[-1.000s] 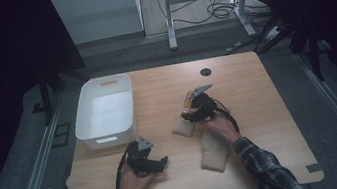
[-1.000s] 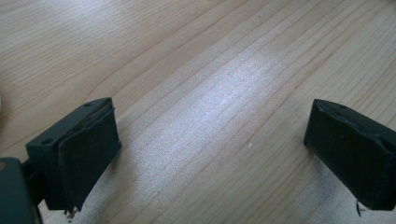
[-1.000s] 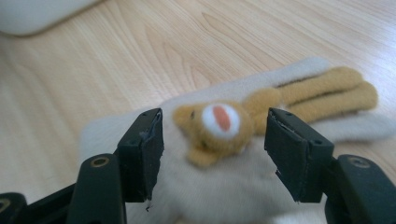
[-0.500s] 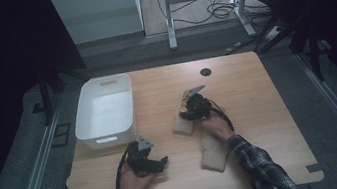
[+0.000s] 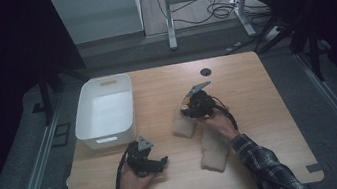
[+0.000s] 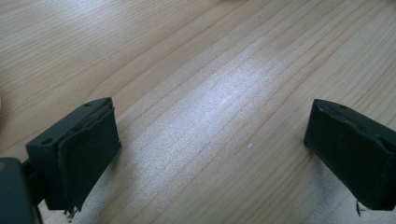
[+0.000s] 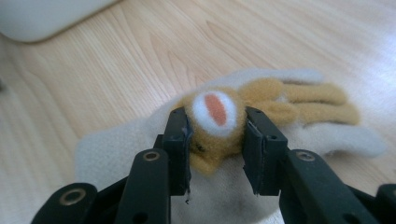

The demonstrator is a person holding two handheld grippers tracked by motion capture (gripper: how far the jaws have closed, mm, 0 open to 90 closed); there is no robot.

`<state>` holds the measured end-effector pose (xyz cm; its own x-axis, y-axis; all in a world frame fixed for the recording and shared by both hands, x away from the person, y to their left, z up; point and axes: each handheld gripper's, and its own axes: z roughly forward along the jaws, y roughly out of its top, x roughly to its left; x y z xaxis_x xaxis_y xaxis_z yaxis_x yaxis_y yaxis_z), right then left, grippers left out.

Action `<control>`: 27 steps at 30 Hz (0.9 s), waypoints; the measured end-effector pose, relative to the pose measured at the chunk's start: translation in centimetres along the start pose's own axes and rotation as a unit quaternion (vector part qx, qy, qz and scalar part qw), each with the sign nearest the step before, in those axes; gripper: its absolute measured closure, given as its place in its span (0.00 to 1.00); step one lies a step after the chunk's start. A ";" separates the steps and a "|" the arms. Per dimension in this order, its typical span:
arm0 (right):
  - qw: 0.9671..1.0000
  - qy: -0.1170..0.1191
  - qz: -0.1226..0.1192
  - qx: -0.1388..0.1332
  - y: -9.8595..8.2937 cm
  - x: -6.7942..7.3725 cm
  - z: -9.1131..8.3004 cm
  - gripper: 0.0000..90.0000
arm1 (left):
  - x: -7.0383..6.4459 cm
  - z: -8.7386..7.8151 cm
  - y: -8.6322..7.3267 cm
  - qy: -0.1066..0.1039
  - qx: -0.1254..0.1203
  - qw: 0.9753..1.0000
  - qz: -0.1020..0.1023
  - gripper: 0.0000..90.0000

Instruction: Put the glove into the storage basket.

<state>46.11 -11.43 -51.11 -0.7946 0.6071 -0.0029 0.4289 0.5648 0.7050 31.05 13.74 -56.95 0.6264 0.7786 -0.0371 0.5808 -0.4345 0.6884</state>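
So far only the grab is done — the right gripper [image 7: 215, 140] pinches the plush mitten [image 7: 243, 130] on the table [image 5: 260, 111]; the left gripper [image 6: 210, 154] idles wide open, the white bin [image 5: 104, 111] empty.

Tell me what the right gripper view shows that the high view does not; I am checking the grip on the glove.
The right gripper view alone shows the right gripper with its jaws closed on a tan plush patch with a white and orange spot, sewn onto the cream glove, beside tan plush fingers. The high view alone shows the whole table, the white bin as a whole, a second glove, the left gripper and both hands. Both show the gripped glove lying on the wooden tabletop.
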 end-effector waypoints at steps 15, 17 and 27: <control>0.999 0.002 -0.022 -0.029 1.3 1.6 -6.5 0.71 | 0.0 0.0 0.0 0.000 -0.002 1.000 -0.001 0.03; 0.999 0.005 -0.022 -0.031 1.3 1.9 -7.6 0.71 | 0.0 0.0 0.0 0.000 -0.001 1.000 0.000 0.03; 0.999 0.003 -0.024 -0.029 -0.8 3.6 -12.2 0.71 | 0.0 0.0 0.0 0.000 -0.002 1.000 -0.001 0.03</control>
<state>37.62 -16.50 -43.01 -0.8169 0.5759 -0.0338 0.3645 0.5608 0.7434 31.06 13.72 -56.96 0.6247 0.7799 -0.0385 0.5804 -0.4308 0.6910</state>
